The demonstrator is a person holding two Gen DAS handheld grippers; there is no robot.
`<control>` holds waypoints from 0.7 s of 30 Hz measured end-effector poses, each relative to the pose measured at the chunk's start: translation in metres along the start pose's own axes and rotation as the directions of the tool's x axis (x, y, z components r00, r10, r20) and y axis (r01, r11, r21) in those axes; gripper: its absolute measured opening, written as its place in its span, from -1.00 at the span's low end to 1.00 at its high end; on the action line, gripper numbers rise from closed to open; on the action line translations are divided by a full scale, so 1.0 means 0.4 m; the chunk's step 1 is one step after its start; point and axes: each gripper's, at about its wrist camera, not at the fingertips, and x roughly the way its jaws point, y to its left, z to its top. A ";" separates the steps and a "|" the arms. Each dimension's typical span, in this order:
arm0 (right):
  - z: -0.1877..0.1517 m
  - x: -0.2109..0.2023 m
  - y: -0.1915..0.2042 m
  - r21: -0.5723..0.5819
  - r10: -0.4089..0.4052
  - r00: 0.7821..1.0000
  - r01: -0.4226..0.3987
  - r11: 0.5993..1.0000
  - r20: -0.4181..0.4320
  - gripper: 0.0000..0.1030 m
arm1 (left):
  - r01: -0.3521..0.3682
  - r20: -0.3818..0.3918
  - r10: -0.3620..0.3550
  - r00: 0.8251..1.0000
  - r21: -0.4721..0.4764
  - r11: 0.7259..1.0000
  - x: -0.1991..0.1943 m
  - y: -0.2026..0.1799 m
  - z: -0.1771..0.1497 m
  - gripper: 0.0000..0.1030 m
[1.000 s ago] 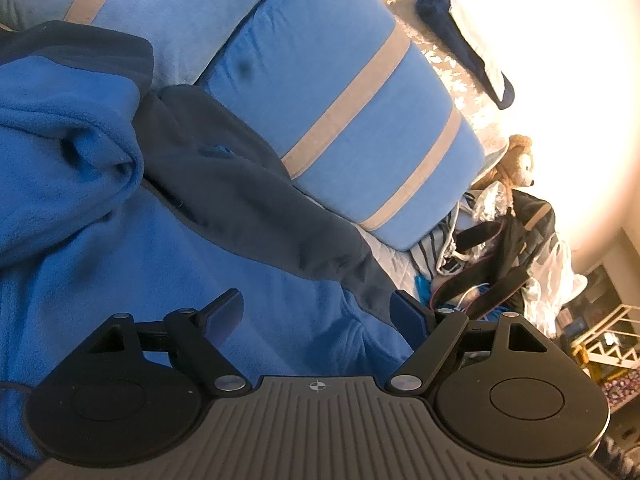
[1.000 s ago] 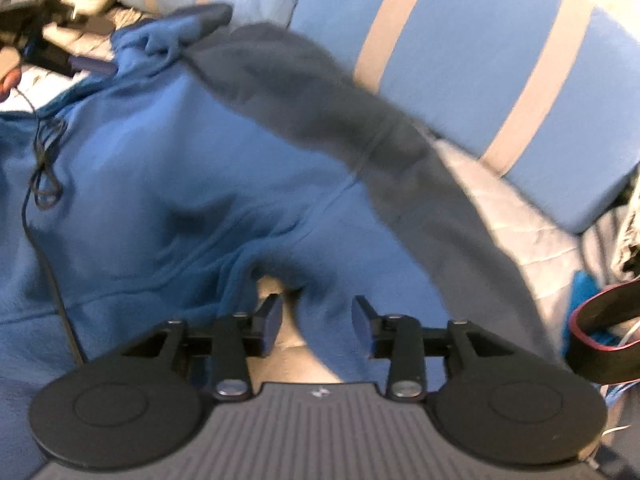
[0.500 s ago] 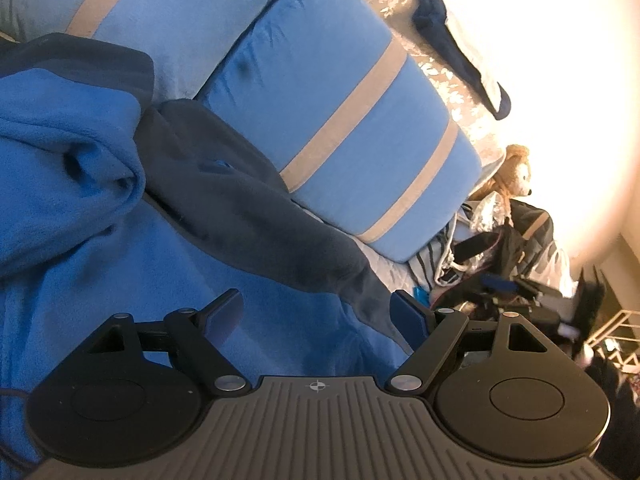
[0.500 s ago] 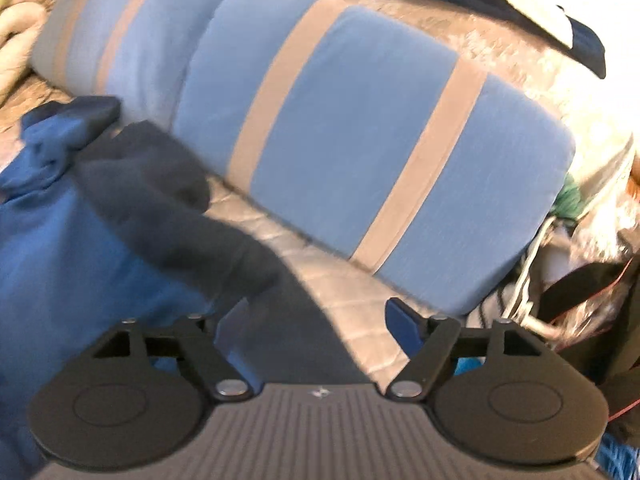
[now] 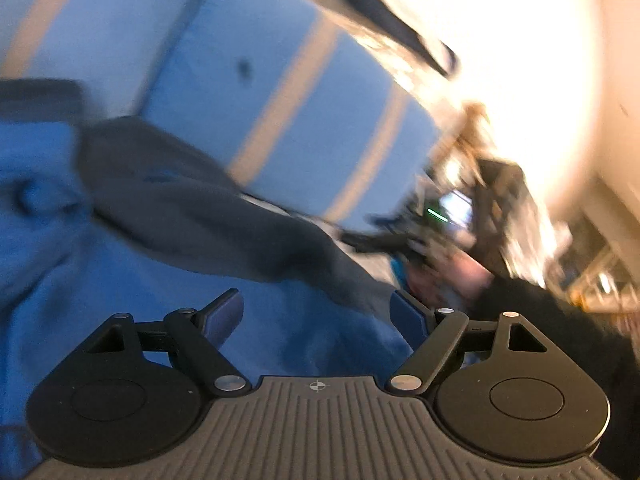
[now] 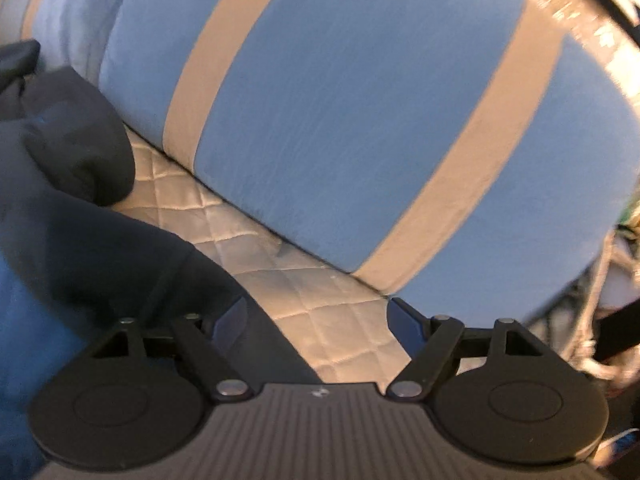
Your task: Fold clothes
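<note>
Right gripper (image 6: 316,316) is swung off the blue fleece body and out to the dark grey sleeve (image 6: 92,240). A second ago its jaws were narrower, over a fold of blue fabric; now they are spread wide with nothing pinched between them. The left fingertip (image 6: 230,320) sits over the sleeve's edge, the right one over bare quilted bed cover (image 6: 320,312).

Left gripper (image 5: 318,314) is barely shifted, only rolled, so the view is blurred. Jaws are held wide as before, nothing clamped, hovering over the blue fleece top (image 5: 120,280) near its right edge.

The garment is spread on the bed, its body at left and near, with the grey sleeve trailing right along the striped blue pillow (image 6: 360,120).

Implication: the earlier hold looks released and the right claw is re-aimed at the sleeve, likely to be pinched and folded in across the body. No fold is seen completed yet.
</note>
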 end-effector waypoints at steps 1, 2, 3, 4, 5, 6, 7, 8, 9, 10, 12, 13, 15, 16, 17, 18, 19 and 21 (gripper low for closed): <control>-0.005 0.018 0.014 -0.005 0.008 1.000 -0.008 1.000 -0.005 0.66 | 0.009 -0.021 -0.008 1.000 0.045 0.999 0.010 -0.018 -0.006 0.57; -0.010 0.033 0.028 -0.013 0.014 1.000 -0.014 1.000 -0.010 0.66 | 0.018 -0.042 -0.015 0.999 0.090 0.996 0.019 -0.036 -0.011 0.57; -0.018 0.045 0.044 -0.030 0.021 1.000 -0.021 0.999 -0.015 0.66 | 0.029 -0.064 -0.021 0.998 0.135 0.990 0.029 -0.053 -0.017 0.57; -0.028 0.055 0.061 -0.052 0.028 0.999 -0.029 0.998 -0.020 0.66 | 0.028 -0.086 -0.013 0.996 0.167 0.986 0.038 -0.065 -0.023 0.57; -0.040 0.058 0.076 -0.080 0.029 0.999 -0.030 0.996 -0.016 0.65 | 0.024 -0.107 -0.003 0.994 0.196 0.980 0.048 -0.075 -0.029 0.57; -0.053 0.059 0.092 -0.112 0.027 1.000 -0.028 0.993 -0.007 0.65 | 0.019 -0.126 0.009 0.992 0.221 0.975 0.056 -0.083 -0.036 0.57; -0.060 0.056 0.098 -0.128 0.034 0.999 -0.033 0.991 0.001 0.62 | 0.019 -0.136 0.014 0.991 0.234 0.972 0.061 -0.087 -0.041 0.57; -0.064 0.051 0.099 -0.135 0.044 0.999 -0.043 0.990 0.009 0.61 | 0.023 -0.143 0.012 0.990 0.241 0.970 0.063 -0.091 -0.044 0.57; -0.062 0.048 0.089 -0.126 0.061 0.998 -0.059 0.990 0.014 0.59 | 0.028 -0.149 0.009 0.989 0.246 0.969 0.066 -0.095 -0.046 0.57; -0.057 0.044 0.074 -0.108 0.080 0.997 -0.078 0.991 0.018 0.59 | 0.031 -0.151 0.007 0.989 0.247 0.969 0.067 -0.096 -0.047 0.57; -0.046 0.038 0.044 -0.072 0.119 0.993 -0.117 0.991 0.026 0.59 | 0.033 -0.151 0.004 0.989 0.247 0.968 0.067 -0.096 -0.048 0.57; -0.041 0.041 0.030 -0.047 0.125 0.992 -0.124 0.991 0.026 0.59 | 0.035 -0.151 0.003 0.988 0.248 0.968 0.068 -0.096 -0.049 0.57; -0.031 0.056 0.005 0.012 0.125 0.992 -0.125 0.992 0.021 0.59 | 0.033 -0.150 0.003 0.989 0.240 0.970 0.070 -0.089 -0.044 0.57; -0.031 0.065 0.001 0.028 0.130 0.991 -0.130 0.991 0.017 0.58 | 0.031 -0.150 0.005 0.989 0.236 0.971 0.071 -0.087 -0.044 0.57; -0.033 0.074 0.001 0.035 0.138 0.990 -0.138 0.990 0.013 0.57 | 0.029 -0.150 0.006 0.989 0.233 0.972 0.066 -0.085 -0.044 0.57; -0.035 0.083 0.001 0.043 0.146 0.989 -0.146 0.988 0.008 0.43 | 0.026 -0.150 0.009 0.989 0.230 0.973 0.066 -0.085 -0.044 0.57; -0.039 0.083 0.007 0.037 0.154 0.988 -0.154 0.987 0.013 0.08 | 0.022 -0.150 0.013 0.989 0.228 0.974 0.067 -0.085 -0.043 0.57; -0.048 0.072 0.025 0.011 0.168 0.985 -0.169 0.986 0.033 -0.16 | 0.015 -0.149 0.018 0.989 0.222 0.975 0.068 -0.083 -0.042 0.57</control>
